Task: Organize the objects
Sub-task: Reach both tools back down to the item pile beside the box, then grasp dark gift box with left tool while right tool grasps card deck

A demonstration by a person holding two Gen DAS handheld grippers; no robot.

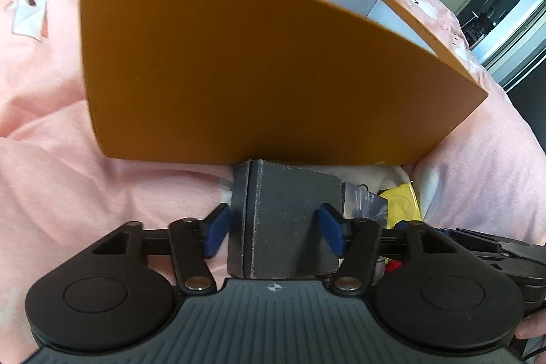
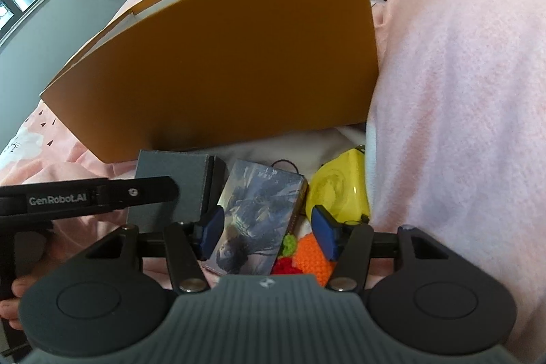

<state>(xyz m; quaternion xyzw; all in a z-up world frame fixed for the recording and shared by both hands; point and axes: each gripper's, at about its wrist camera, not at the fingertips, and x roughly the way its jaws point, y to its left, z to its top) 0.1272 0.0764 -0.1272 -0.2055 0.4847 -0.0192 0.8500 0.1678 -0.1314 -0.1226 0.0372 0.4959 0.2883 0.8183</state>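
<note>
Orange box (image 1: 239, 67) wall ahead hides its contents; left gripper (image 1: 274, 231) straddles grey box (image 1: 290, 220), contact unclear. Right gripper (image 2: 271, 232) spread wide over picture card box (image 2: 256, 220); yellow pouch (image 2: 338, 190) ahead-right.

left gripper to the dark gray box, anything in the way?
Nothing visible. The left gripper is open with the dark gray box between its fingers. Toward the orange box, its tall near wall rises just behind; the box must be lifted over it.

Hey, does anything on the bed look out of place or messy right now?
Yes. The orange box looks empty as far as visible, while a grey box, picture card box, yellow item and knitted pieces sit jumbled outside it on the pink blanket.
</note>
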